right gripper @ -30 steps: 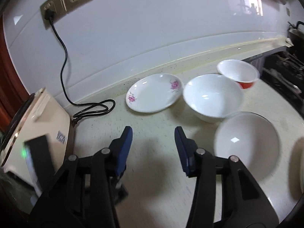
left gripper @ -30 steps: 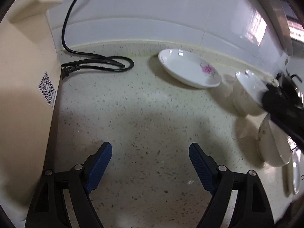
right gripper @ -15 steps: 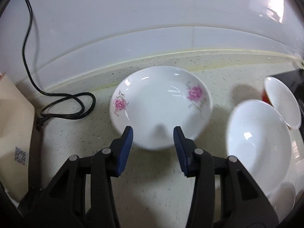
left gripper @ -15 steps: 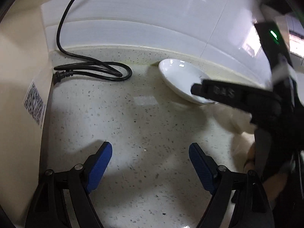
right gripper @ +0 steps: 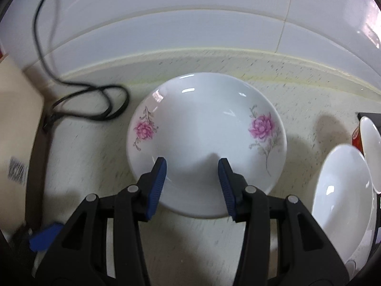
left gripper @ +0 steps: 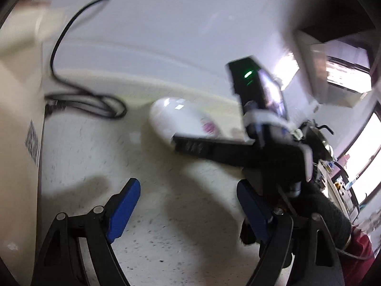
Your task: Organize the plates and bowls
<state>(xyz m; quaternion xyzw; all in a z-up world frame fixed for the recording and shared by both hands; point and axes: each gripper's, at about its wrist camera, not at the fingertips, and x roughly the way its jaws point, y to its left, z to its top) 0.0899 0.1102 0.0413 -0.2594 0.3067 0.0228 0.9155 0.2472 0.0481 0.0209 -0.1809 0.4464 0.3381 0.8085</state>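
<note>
Hovering my right tongs [right gripper: 192, 166] part-open over the flowered plate's [right gripper: 204, 128] near rim — gripping nothing yet — on the bench [right gripper: 78, 157] by the far wall; left tongs [left gripper: 188, 205] wide, empty, clear.

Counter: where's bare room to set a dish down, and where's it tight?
Free: the speckled counter between the flowered plate and the beige appliance, nearer than the coiled black cord, under the open left claw. Tight: right of the plate, where the white bowl and red-sided bowl crowd together.
</note>
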